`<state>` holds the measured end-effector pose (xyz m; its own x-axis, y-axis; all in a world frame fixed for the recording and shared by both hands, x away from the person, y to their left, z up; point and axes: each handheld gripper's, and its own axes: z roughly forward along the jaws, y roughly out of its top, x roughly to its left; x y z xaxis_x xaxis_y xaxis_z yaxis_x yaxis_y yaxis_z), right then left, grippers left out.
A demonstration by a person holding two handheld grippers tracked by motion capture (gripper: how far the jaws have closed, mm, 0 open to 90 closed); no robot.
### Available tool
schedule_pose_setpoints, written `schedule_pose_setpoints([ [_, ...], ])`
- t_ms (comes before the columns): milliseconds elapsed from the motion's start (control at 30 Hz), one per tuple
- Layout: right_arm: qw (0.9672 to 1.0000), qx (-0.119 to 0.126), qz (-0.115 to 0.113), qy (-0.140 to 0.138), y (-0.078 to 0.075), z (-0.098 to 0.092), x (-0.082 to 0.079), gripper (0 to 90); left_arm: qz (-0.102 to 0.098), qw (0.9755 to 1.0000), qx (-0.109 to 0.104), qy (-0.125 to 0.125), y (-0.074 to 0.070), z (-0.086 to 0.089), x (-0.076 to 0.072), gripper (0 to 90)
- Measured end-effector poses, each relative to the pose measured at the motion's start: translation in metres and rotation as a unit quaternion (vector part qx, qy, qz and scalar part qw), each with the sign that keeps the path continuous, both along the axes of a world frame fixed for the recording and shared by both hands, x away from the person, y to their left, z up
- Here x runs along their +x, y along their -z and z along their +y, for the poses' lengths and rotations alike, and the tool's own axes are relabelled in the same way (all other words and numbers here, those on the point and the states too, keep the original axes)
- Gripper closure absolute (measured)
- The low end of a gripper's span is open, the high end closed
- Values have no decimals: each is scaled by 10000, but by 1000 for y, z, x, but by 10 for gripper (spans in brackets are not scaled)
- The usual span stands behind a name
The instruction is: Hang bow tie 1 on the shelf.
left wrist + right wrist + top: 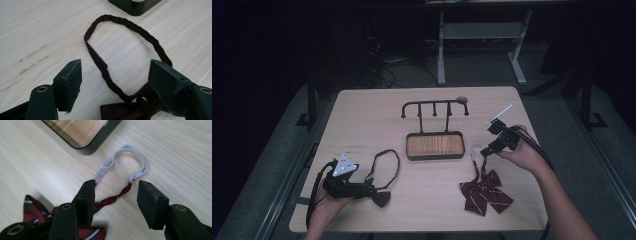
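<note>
**Two bow ties on the table, a gripper at each**

Two bow ties lie on a pale wooden table (362, 105), one under each of the person's grippers. Largest of the things on the table is the black metal hook rack (435, 131), standing at the middle: a rail of hooks on a post that rises from a dark-rimmed tray base with a wood-grain floor. A small round brownish thing (461, 100) sits by the right end of the rail.

Next in size is the red striped bow tie (484, 192), lying flat near the front right of the table. Its twisted red strap runs away from the bow toward the rack and ends in a white elastic loop (130, 160) with a white clasp, which rests on the wood just beside the corner of the tray base.

The dark brown bow tie (382, 198) lies at the front left. Its neck band (125, 50) is spread in an open oval on the table, reaching toward the rack's base.

The right gripper (116, 195) is held low over the red strap, well open. The strap and the near end of the white loop lie between the jaws, and the left jaw sits right against the strap where the clasp begins; the pads do not press on it from both sides.

The left gripper (115, 75) is wide open too, with the brown bow's knot and the near end of the band between its jaws, gripping nothing.
</note>
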<state>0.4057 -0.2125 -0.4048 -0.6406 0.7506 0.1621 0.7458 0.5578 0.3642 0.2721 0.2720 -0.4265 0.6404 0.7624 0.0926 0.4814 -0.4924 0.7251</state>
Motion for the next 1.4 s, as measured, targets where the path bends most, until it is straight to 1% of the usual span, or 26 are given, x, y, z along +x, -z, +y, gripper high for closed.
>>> schedule_pose_setpoints([
  [100, 10000, -4, 34, 36, 2, 1, 3, 493, 1, 10000, -15, -14, 0, 0, 0, 276],
  [200, 9999, -77, 59, 51, 6, 4, 6, 499, 9, 10000, -37, -32, 1, 1, 0, 276],
  [233, 9998, -148, 79, 97, 8, 6, 9, 504, 21, 10000, -33, -38, 0, 1, 0, 276],
  [367, 9995, -231, 115, 161, 12, 7, 14, 518, 5, 10000, -66, -53, 0, 2, 0, 276],
  [567, 9990, -369, 179, 204, 17, 10, 18, 541, -3, 10000, -71, -56, 0, 2, 0, 276],
  [633, 9985, -430, 207, 262, 19, 10, 20, 553, -18, 10000, -69, -60, 0, 2, 0, 277],
  [867, 9980, -512, 252, 281, 23, 13, 23, 571, -15, 10000, -64, -61, 0, 3, 1, 277],
  [967, 9971, -617, 288, 341, 26, 14, 24, 588, -15, 10000, -57, -61, 1, 3, 1, 277],
  [1067, 9969, -659, 287, 310, 26, 14, 24, 592, -15, 10000, -55, -56, 1, 3, 1, 276],
  [1167, 9964, -711, 289, 349, 28, 15, 25, 606, -6, 10000, -39, -41, 1, 2, 1, 276],
  [1400, 9957, -813, 291, 344, 30, 19, 26, 630, -13, 10000, -56, -58, 1, 3, 1, 277],
])
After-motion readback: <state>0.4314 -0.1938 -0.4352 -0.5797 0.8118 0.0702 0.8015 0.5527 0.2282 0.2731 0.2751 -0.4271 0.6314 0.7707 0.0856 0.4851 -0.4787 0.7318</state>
